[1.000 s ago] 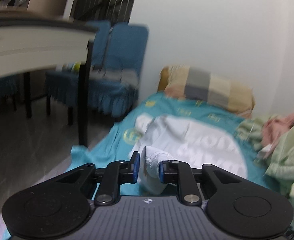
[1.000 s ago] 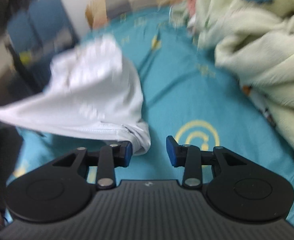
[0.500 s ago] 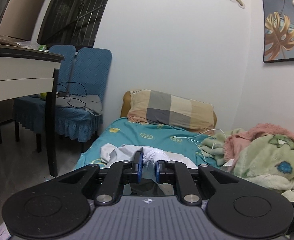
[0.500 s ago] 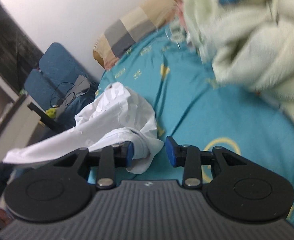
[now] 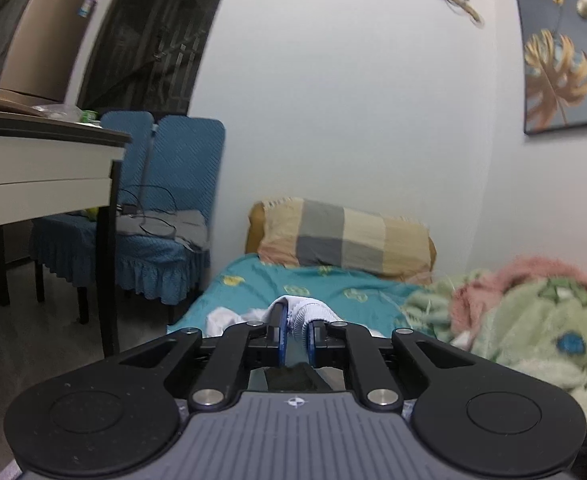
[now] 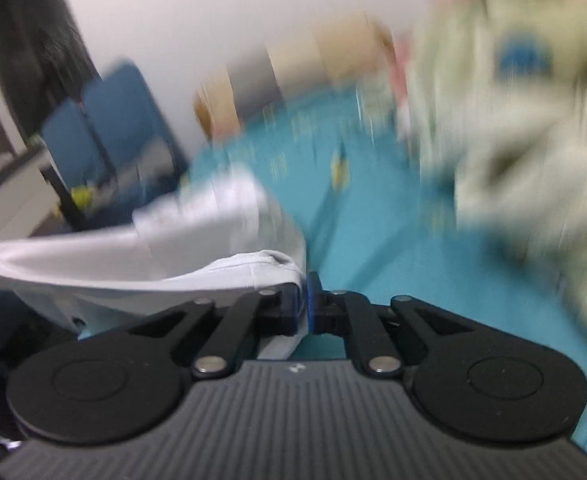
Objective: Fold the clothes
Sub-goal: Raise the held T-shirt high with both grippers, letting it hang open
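Note:
A white garment [image 6: 197,240] hangs stretched over the teal bed sheet [image 6: 373,260]. My right gripper [image 6: 304,304] is shut on a folded edge of it, and the cloth runs off to the left of that blurred view. In the left wrist view my left gripper [image 5: 296,330] pinches the garment's ribbed white edge [image 5: 305,310]. Its jaws are closing with the cloth pressed between the blue pads. Most of the garment is hidden below the left gripper's body.
A checked pillow [image 5: 345,236] lies at the head of the bed by the wall. A green and pink blanket pile [image 5: 533,320] fills the bed's right side. Blue chairs [image 5: 165,200] and a white table [image 5: 45,160] stand to the left on the floor.
My right gripper went from open beside the garment's edge to shut on it. Both grippers rose and tilted up, lifting the cloth. The left jaws narrowed on the ribbed edge.

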Demonstrator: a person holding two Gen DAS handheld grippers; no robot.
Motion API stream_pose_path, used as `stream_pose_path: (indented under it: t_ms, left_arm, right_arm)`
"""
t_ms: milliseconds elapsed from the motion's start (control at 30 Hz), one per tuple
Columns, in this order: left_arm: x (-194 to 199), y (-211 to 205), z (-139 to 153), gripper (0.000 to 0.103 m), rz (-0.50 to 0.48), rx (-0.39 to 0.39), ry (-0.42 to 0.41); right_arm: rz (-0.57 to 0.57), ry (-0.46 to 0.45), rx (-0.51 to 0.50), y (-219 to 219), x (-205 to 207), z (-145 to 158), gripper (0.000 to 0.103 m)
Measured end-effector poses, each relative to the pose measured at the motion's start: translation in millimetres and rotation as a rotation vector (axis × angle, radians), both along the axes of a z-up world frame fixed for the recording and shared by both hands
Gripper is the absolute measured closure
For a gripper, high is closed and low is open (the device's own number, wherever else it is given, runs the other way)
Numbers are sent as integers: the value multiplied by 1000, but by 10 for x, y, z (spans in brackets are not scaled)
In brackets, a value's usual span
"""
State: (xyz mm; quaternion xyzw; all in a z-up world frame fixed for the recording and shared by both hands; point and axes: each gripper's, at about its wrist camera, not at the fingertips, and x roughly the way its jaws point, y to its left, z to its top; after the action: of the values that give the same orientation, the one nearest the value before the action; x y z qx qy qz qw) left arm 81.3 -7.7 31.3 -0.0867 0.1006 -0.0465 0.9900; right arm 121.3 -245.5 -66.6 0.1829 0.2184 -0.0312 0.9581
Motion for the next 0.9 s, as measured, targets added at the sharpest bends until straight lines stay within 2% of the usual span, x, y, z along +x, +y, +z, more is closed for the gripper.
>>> stream_pose_path:
  t_ms: [133,200,300,467,600,667,900]
  left_arm:
    - [-143,112,504,95,22,-28,-120]
    - [-242,139,856,96,26,-41,-176]
    - [-436,180,1446,97,31,-45,-267]
    - [-886,218,2434,97,17,0,-406]
    - [-1359,250,3122,97,-14,7,-460]
    - [-1598,285,3412,97,-32,-13,-468]
    - [-2299,434,4273,97,-41,-63,-483]
  right_arm:
    - [-25,-221,-108,38,-276,690,97]
    - [-28,-329,-147,60,-420,1118,97]
    - [-8,-446,-155,73,-578,1766,97]
    - [6,-621,-178,117,-1029,2745,97]
    - [24,-722,-149,131,-1510,3402,97]
    - [29,-766,-147,141,-1770,3678,97]
    - [69,-895,-183,254,-2567,4459,97]
